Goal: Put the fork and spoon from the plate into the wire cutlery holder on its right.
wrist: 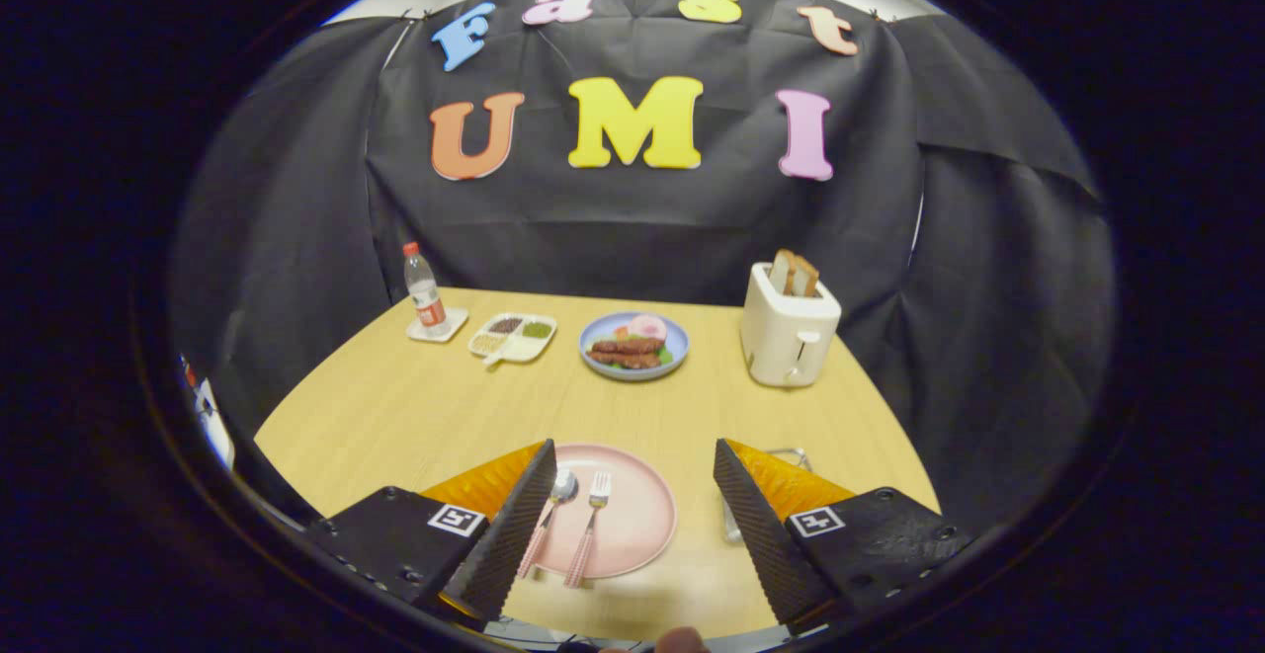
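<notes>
A pink plate (632, 515) lies on the wooden table between my two fingers, closer to the left one. On it rest a spoon (549, 517) and a fork (589, 527), both with pink handles, side by side with their heads pointing away. The spoon lies right beside my left finger (514, 525). The wire cutlery holder (781, 460) stands right of the plate, mostly hidden behind my right finger (761, 525). My gripper (634, 457) hovers above the table, open wide, with nothing held.
Beyond the plate stand a blue plate of food (633, 345), a white divided dish (514, 336), a water bottle (424, 290) on a coaster, and a white toaster (788, 329) with toast at the far right. Bare tabletop (415, 406) spreads to the left.
</notes>
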